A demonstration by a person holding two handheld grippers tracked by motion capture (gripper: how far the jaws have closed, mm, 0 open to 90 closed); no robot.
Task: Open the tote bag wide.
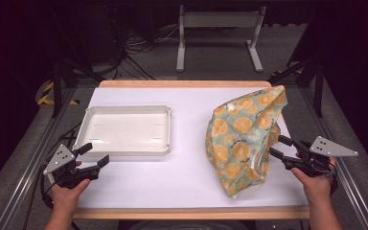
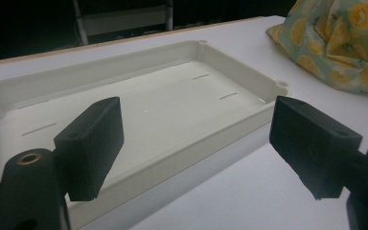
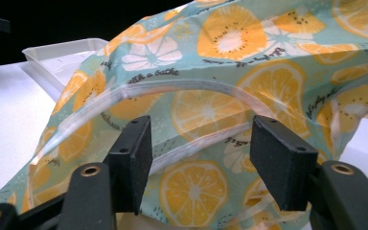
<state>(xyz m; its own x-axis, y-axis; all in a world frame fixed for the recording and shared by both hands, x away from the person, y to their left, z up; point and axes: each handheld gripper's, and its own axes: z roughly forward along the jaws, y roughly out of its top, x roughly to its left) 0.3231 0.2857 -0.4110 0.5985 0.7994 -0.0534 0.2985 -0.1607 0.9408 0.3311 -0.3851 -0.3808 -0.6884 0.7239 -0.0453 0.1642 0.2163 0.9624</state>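
A teal bag printed with orange citrus slices stands slumped on the right of the white table. My right gripper is at its right side, jaws apart, tips just at the fabric. In the right gripper view the bag rises close behind the right gripper, with a clear plastic handle strip arching above the jaws; nothing is pinched. My left gripper stands open near the front left corner of the white tray. The tray lies just past the left gripper, with nothing in it.
The table has a wooden edge at front and back. Metal frame rails run along both sides. A white stand and cables sit on the floor beyond. The bag is at the far right in the left gripper view.
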